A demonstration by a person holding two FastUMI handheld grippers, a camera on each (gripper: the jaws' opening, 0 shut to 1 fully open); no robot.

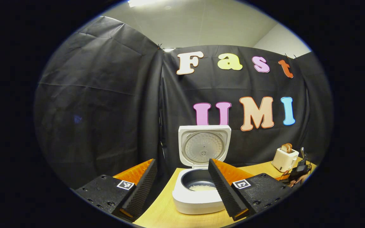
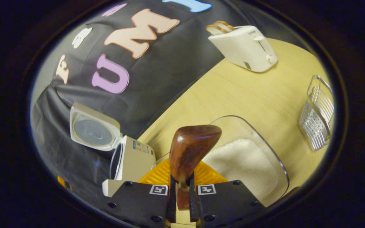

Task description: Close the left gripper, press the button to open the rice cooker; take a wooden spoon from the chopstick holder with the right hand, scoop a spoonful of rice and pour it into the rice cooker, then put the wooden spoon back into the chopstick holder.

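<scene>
I clamp my right gripper point(image 2: 181, 190) on the wooden spoon point(image 2: 190, 152), bowl forward over the clear rice container point(image 2: 249, 158), while my left gripper point(image 1: 182, 186) hangs released before the rice cooker point(image 1: 198, 190), lid up, rice in its pot.

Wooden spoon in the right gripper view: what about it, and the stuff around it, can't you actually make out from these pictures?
- Spoon, right gripper view: the handle is hidden between the right tongs; the bowl faces away, so any rice in it is hidden.
- Rice container, right gripper view: its near end is hidden by the tongs.
- Cooker, left gripper view: the right finger of the left tongs hides part of the pot.
- Wire holder, right gripper view: contents too small to tell.
</scene>
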